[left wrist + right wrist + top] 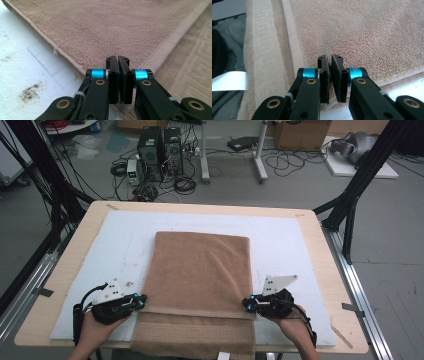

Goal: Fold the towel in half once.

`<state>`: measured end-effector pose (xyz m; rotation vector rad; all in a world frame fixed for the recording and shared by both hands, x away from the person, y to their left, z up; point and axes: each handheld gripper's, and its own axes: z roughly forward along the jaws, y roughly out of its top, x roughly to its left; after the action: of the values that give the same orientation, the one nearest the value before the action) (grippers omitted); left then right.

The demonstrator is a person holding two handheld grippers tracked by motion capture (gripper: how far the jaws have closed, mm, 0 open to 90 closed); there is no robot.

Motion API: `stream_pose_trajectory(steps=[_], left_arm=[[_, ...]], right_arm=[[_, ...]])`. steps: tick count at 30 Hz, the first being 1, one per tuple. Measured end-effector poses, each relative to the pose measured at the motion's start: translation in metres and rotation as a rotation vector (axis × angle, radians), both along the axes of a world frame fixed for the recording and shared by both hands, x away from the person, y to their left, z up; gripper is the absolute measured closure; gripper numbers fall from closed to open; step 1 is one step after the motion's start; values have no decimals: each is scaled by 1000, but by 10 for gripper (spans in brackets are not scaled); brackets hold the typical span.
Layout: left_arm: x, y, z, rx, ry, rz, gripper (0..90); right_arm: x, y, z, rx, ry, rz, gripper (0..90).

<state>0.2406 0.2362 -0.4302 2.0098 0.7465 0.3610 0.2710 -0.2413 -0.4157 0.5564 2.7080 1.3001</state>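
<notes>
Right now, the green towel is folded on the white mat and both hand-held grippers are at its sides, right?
Not quite: the towel is brown, not green, as the high view shows. It does lie folded on the white mat, with the left hand-held gripper and right hand-held gripper at its sides.

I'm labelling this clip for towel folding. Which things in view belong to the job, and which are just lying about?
Part of the job:
- brown towel
- left gripper, shut at the towel's left edge
- right gripper, shut at its right edge
- white mat under the towel

Lying about:
- computer towers on the floor
- cardboard box
</notes>
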Motion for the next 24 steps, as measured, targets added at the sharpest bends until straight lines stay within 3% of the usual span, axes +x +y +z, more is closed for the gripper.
stream_pose_trajectory(steps=[3,9,11,12,13,18,22,24], left_arm=[[-8,1,3,-8,-4,-9,869],[-33,8,11,-26,-15,-56,864],[-32,8,15,-22,-10,-63,772],[-30,7,17,-16,-9,-62,671],[-25,6,18,-13,-11,-66,642],[7,-2,14,11,-2,-33,572],[40,-7,12,-3,-24,71,488],[58,-9,14,27,-29,108,466]], right_arm=[[-6,-2,5,7,-33,35,850],[-25,0,12,18,-34,114,843],[-28,-1,15,36,-47,130,766],[-23,-2,16,61,-47,108,730],[-19,-3,16,64,-37,101,727],[13,0,17,12,-52,0,641],[46,0,18,2,-17,-76,610],[65,-2,18,-3,-12,-121,565]])
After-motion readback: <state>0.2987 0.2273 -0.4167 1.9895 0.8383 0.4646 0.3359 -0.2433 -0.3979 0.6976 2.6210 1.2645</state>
